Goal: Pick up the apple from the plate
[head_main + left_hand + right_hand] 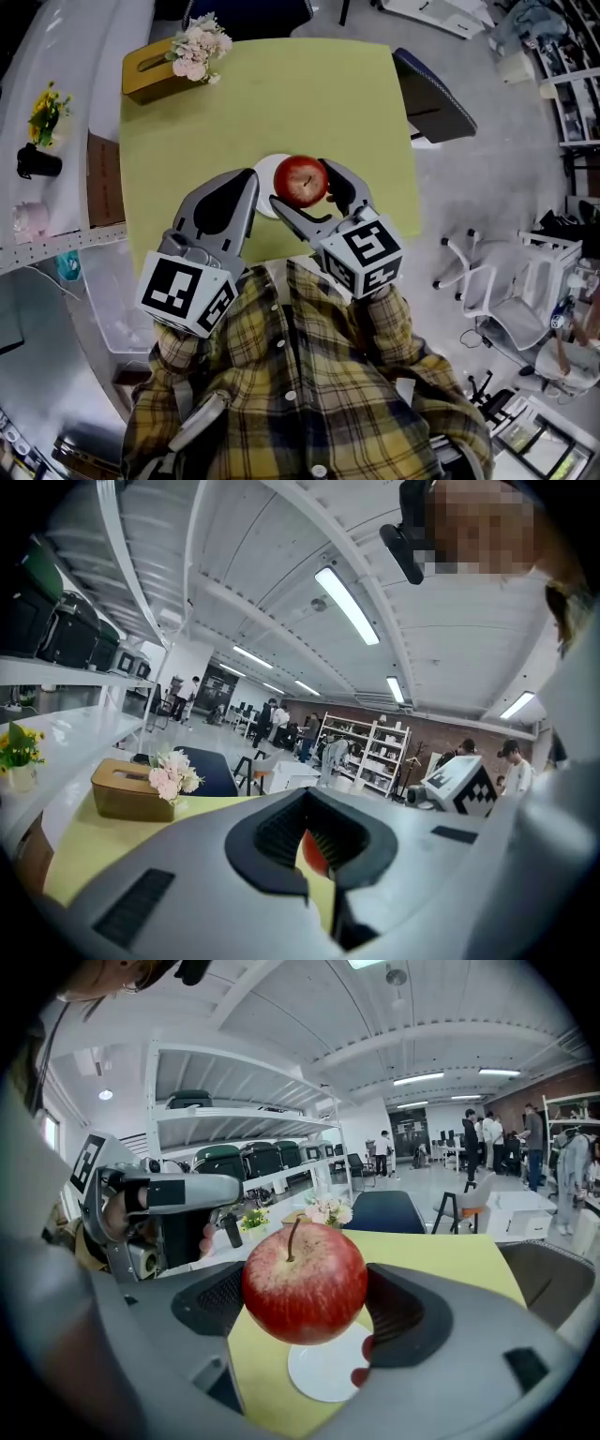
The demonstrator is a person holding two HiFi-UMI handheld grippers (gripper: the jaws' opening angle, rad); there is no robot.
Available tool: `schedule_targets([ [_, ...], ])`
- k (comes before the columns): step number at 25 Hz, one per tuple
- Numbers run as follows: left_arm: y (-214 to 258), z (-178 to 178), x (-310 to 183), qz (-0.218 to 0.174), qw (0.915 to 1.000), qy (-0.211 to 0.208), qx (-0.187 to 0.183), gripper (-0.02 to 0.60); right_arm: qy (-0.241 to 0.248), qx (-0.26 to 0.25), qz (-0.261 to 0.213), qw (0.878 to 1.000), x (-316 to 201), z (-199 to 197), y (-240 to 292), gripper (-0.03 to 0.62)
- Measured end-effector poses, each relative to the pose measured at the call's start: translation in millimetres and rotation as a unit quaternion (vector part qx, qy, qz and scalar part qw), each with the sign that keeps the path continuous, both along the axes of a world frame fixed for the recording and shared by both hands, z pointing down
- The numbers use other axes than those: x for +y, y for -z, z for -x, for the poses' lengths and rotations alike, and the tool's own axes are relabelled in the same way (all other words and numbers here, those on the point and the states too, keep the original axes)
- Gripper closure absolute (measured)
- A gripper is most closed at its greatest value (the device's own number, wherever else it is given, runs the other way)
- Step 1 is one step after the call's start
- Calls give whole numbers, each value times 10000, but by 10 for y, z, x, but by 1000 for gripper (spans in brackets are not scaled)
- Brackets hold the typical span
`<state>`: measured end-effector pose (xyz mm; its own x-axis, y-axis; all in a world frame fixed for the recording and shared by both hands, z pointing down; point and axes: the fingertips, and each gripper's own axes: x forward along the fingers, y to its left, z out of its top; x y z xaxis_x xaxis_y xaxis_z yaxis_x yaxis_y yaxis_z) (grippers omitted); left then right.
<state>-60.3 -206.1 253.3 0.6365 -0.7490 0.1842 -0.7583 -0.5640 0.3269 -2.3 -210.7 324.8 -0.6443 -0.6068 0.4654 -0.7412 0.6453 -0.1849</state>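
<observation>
right hand-held gripper (302, 187) clamps apple (305, 1283) above plate (323, 1374); left hand-held gripper (246, 184) closed

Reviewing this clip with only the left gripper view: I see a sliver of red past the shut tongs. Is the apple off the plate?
Observer: Yes. The right gripper view shows the right tongs closed on the apple, held above the white plate.
Operator: Anything left on the plate?
Observer: No, its visible surface is bare.
Operator: Where is my left gripper relative to it?
Observer: In the head view the left tongs hover beside the plate's left edge, over the yellow table.
</observation>
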Motion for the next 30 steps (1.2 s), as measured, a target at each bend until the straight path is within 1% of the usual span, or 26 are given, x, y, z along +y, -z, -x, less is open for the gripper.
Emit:
schedule_targets([
  [5, 185, 16, 56, -138, 9999, 31, -57, 575, -3, -21, -66, 10000, 127, -54, 181, 198],
  [12, 265, 9, 122, -252, 9996, 118, -75, 575, 114, -93, -201, 9997, 230, -49, 292, 200],
  [18, 259, -89, 200, -217, 9997, 123, -52, 575, 138, -125, -208, 9996, 271, -126, 324, 200],
  [30, 229, -114, 211, -197, 9997, 100, -90, 575, 182, -63, -172, 9997, 280, -139, 284, 200],
])
